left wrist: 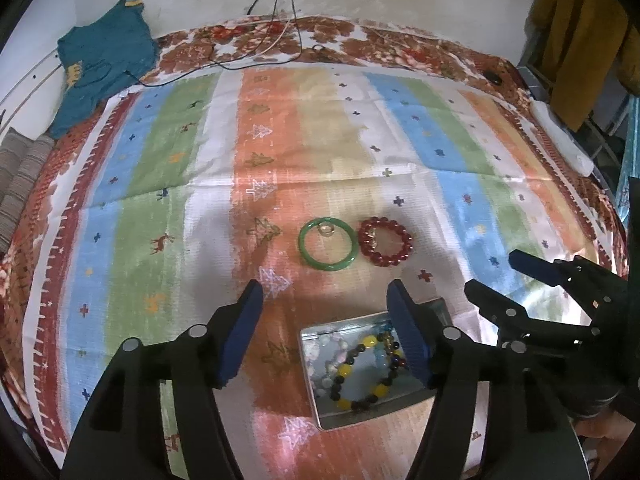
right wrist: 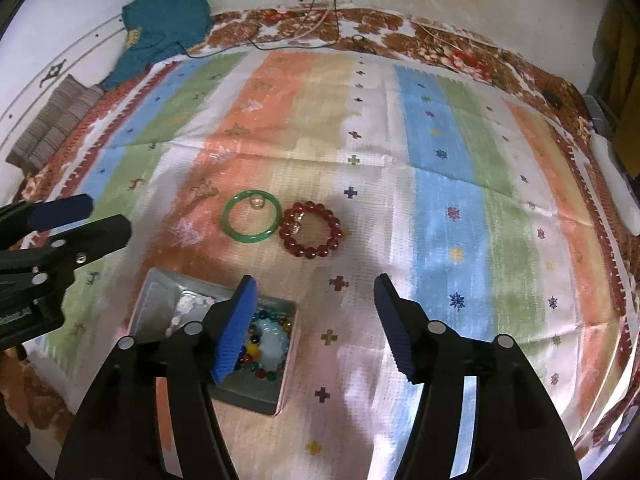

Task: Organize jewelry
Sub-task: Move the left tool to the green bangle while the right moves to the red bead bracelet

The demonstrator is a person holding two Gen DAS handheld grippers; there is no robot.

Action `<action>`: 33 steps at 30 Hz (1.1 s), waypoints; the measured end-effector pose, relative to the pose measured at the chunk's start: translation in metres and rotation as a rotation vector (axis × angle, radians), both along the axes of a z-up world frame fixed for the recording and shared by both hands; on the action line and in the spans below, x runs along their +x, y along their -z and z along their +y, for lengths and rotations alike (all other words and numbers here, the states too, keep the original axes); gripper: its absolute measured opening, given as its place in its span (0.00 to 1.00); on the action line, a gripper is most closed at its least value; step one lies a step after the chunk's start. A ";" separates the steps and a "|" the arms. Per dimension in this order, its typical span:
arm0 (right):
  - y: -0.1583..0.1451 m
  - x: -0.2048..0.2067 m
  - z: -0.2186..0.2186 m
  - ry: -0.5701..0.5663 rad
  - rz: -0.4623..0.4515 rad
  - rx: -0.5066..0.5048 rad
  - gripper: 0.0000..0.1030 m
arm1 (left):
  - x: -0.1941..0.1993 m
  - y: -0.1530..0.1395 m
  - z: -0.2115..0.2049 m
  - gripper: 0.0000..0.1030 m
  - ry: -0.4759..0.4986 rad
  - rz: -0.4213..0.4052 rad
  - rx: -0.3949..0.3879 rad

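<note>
- Two pieces lie on the bed: green bangle [left wrist: 327, 246], stiff and slippery, take its rim; bead bracelet [left wrist: 384, 241], soft.
- Both hand-held grippers [left wrist: 324, 336] [right wrist: 312, 328] gape empty beside the tin [right wrist: 160, 300].

Both views are bright and a little washed out — glare whitens the striped cloth [right wrist: 440, 208] near the grippers. Soft shadows fall on it below the jaws. Fisheye bending curves the edges; dark vignetting fills the corners.
</note>
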State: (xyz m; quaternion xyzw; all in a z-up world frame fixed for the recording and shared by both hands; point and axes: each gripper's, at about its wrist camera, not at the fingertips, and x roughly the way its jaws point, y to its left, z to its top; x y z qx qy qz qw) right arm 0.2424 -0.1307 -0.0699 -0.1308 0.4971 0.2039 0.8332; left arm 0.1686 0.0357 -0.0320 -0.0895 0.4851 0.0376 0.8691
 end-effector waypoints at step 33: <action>0.062 0.077 0.000 0.090 0.091 -0.090 0.80 | 0.076 0.065 0.034 0.87 -0.023 0.163 0.071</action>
